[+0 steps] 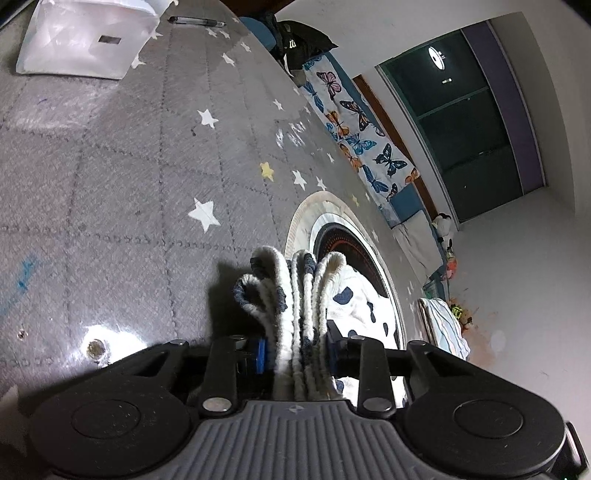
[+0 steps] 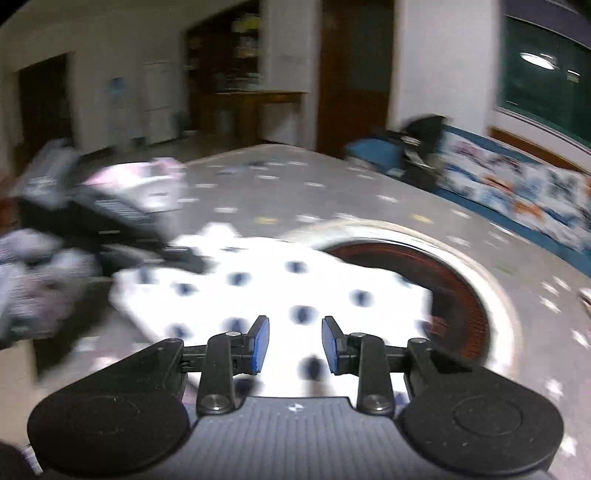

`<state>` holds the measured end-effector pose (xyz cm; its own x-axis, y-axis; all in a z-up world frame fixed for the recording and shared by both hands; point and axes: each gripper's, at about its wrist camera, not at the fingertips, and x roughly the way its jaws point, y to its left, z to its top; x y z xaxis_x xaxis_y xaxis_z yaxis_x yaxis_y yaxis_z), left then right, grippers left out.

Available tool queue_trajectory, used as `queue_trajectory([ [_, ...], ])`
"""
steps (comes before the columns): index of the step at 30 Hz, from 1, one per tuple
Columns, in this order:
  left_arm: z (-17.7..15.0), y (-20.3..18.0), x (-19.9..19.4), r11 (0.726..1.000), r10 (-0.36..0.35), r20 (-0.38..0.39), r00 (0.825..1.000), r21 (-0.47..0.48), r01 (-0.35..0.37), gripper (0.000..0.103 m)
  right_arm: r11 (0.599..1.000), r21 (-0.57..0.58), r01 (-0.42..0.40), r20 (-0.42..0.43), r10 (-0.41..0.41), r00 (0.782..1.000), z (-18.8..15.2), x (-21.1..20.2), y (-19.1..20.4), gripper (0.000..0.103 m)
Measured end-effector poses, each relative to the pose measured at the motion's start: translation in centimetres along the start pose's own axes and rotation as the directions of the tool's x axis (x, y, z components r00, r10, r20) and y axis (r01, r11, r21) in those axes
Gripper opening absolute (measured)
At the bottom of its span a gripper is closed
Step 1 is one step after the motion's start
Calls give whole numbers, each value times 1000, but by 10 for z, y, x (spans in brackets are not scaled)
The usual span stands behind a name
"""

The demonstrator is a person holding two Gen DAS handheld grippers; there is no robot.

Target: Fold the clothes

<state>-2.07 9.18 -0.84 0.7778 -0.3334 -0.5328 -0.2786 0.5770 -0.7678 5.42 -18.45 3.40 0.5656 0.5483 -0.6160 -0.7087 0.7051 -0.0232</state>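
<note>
Several folded layers of the white garment with dark blue spots (image 1: pixel 295 295) are bunched upright between the pads of the left claw (image 1: pixel 295 354), which is clenched on them; the rest of the cloth trails off to the right over the round patterned rug (image 1: pixel 332 229) on the grey star-print floor mat (image 1: pixel 147 166). From the right wrist view the same garment (image 2: pixel 277 288) lies spread flat on the mat (image 2: pixel 295 184), partly covering the rug (image 2: pixel 461 288), and the right claw (image 2: pixel 295 343) hovers above it with its blue pads apart, gripping nothing. One white plastic bag (image 1: pixel 85 40) sits at the far corner of the mat with a pen (image 1: pixel 197 21) just beside it (what the bag holds cannot be seen). Heavy motion blur smears the right wrist view: the dark and pale heap (image 2: pixel 55 240) at the left edge cannot be made out. A butterfly-print cloth (image 1: pixel 354 122) runs along the mat's far side.
</note>
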Motion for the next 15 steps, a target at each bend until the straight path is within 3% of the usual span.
queue_trajectory([
  [5, -1, -2, 0, 1000, 5, 3, 1000, 23, -5, 32, 982, 170, 79, -50, -72, 996, -10, 17, -51, 31],
  [10, 0, -2, 1, 999, 4, 3, 1000, 34, -4, 32, 952, 301, 60, -71, -40, 997, -24, 29, -75, 38],
  [15, 1, -2, 1, 999, 2, 3, 1000, 43, -2, 33, 932, 361, 25, -70, 1, 998, -29, 34, -78, 38],
])
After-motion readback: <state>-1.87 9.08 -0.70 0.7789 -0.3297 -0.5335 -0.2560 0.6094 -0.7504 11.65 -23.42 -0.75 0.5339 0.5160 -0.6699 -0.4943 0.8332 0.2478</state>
